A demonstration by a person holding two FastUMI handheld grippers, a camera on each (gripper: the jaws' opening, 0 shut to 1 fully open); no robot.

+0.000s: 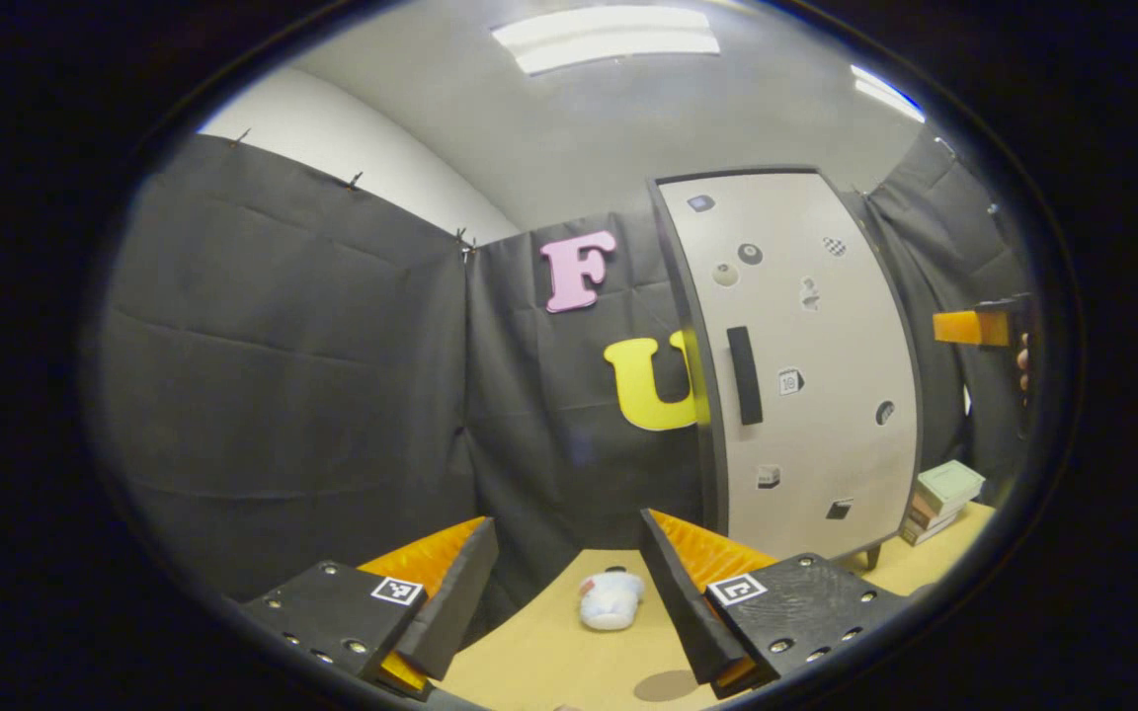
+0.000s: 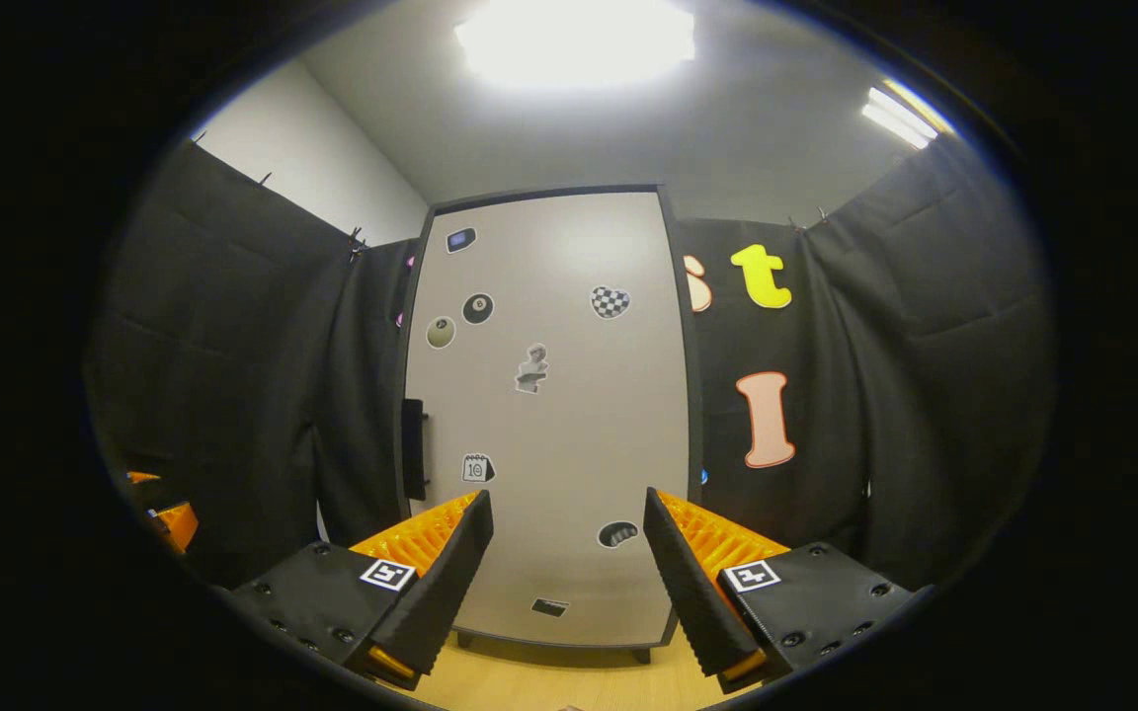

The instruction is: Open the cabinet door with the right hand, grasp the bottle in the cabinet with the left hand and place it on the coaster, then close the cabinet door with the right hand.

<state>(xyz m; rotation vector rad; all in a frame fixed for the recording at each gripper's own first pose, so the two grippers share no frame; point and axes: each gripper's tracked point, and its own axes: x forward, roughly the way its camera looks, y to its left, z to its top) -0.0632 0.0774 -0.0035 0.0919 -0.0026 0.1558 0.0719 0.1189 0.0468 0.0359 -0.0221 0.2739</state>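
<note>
The tall pale cabinet (image 1: 806, 375) stands on the wooden table with its door shut, hiding whatever is inside. A black vertical handle (image 1: 744, 375) sits near the door's left edge. My left gripper (image 1: 569, 583) is open and empty, low over the table and left of the cabinet. A dark round coaster (image 1: 663, 684) lies on the table just before its fingers. In the right gripper view the cabinet door (image 2: 549, 415) faces me squarely, with its handle (image 2: 413, 449) at the left edge. My right gripper (image 2: 569, 578) is open, a short way in front of the door.
A small white object (image 1: 611, 599) lies on the table (image 1: 549, 662) between the left gripper's fingers, farther off. A stack of books (image 1: 939, 499) rests right of the cabinet. Black cloth walls close in the booth. A hand holds the right gripper (image 1: 969, 328) at the far right.
</note>
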